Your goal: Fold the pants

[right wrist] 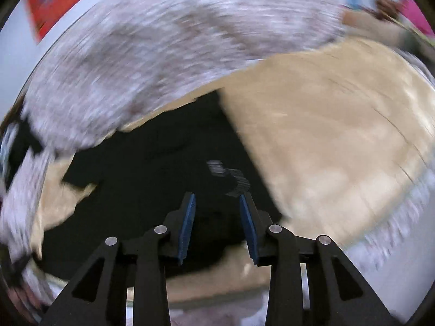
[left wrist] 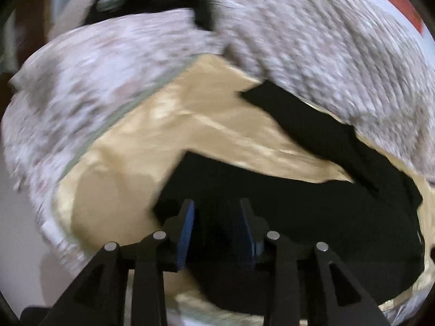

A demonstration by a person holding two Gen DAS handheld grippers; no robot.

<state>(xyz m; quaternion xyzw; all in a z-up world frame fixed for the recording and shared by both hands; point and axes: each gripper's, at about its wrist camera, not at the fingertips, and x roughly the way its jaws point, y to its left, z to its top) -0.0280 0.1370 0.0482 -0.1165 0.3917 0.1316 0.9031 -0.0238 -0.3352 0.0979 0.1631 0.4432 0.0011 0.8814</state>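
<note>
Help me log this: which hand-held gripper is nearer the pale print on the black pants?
Right. The right hand-held gripper hangs open just short of the pale print on the black pants; the left hand-held gripper is over black fabric, no print in view.

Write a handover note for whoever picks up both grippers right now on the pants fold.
Left gripper: jaws apart, nothing pinched, hovering over the black pants.
Right gripper: jaws apart, nothing pinched between the pads, also over the black pants.
Pants: lying bunched on the tan sheet, which sits on a grey-white patterned blanket. One black strip runs up toward the blanket edge in the left wrist view.
Done: cannot tell from these blurred frames how many folds are in; the pants look uneven, not a tidy rectangle.
Left: likely regrip an edge with each gripper, straighten, and finish the fold.
</note>
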